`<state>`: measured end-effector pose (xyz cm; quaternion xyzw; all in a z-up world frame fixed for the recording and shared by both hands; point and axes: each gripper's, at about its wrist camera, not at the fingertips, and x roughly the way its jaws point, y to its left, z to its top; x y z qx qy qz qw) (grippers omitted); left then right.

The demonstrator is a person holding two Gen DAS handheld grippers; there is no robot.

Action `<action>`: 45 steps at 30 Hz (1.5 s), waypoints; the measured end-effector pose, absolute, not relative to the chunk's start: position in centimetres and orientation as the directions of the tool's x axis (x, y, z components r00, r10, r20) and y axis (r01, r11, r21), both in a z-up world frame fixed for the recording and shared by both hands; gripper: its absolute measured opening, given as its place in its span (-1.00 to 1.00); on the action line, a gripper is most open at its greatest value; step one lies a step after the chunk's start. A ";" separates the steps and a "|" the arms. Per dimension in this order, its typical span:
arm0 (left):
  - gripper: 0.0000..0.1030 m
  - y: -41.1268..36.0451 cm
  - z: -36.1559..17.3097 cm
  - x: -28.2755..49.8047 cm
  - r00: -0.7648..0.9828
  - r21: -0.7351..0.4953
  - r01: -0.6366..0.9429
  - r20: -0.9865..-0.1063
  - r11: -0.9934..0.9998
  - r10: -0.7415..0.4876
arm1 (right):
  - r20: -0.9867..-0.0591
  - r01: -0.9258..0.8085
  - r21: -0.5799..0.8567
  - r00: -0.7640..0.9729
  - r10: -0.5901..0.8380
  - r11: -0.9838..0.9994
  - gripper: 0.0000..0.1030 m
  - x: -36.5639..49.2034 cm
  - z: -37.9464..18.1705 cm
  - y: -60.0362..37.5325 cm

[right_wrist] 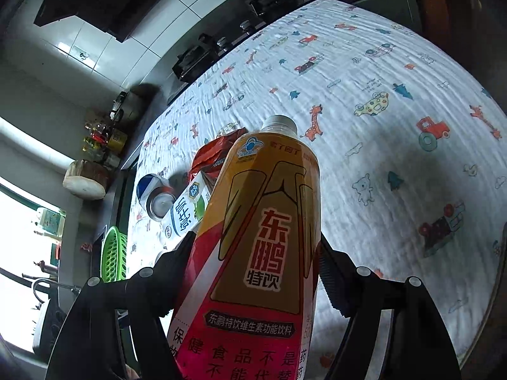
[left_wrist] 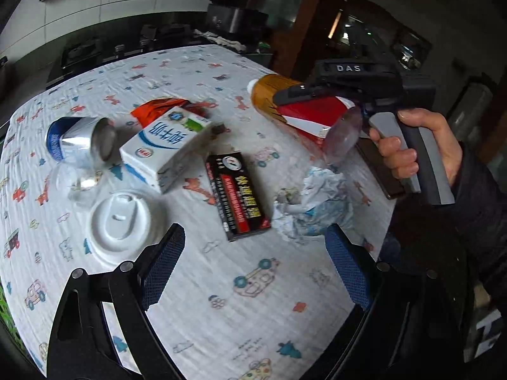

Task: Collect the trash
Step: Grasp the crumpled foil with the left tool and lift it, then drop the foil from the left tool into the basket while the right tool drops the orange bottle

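Observation:
My right gripper (right_wrist: 256, 240) is shut on an orange and red drink bottle (right_wrist: 263, 221) and holds it tilted above the table, its white neck pointing away. The left wrist view shows that bottle (left_wrist: 269, 95) at the upper right, in the right gripper (left_wrist: 285, 101). My left gripper (left_wrist: 255, 231) stands open over the patterned tablecloth (left_wrist: 237, 300), with nothing between its blue pads. Just beyond it lie a black and red box (left_wrist: 236, 190), a crumpled paper wad (left_wrist: 313, 202), a white cup lid (left_wrist: 123, 218), a milk carton (left_wrist: 164, 148), a silver and blue can (left_wrist: 79, 139) and a red wrapper (left_wrist: 158, 109).
A person's hand (left_wrist: 412, 145) grips the right gripper's handle at the table's right edge. A clear plastic piece (left_wrist: 76, 183) lies by the can. A green basket (right_wrist: 114, 256) stands off the table's left side. A dark stove top (left_wrist: 82, 53) runs along the far edge.

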<state>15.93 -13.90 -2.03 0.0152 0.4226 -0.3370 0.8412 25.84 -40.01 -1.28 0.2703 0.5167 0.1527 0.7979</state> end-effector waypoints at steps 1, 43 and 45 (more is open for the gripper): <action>0.73 -14.9 -2.0 15.7 0.406 -0.261 0.603 -0.713 0.754 -0.572 | -0.738 0.033 0.593 0.423 0.526 0.805 0.35 25.7 -1.1 -40.3; -0.19 -5.7 1.1 15.4 0.614 -0.208 0.436 -0.643 0.876 -0.458 | -0.663 -0.227 0.589 0.414 0.624 0.776 0.33 21.9 3.8 -32.7; -0.19 -2.1 1.6 15.5 0.650 -0.211 0.366 -0.639 0.906 -0.411 | -0.653 -0.263 0.597 0.390 0.649 0.758 0.33 22.1 4.0 -30.4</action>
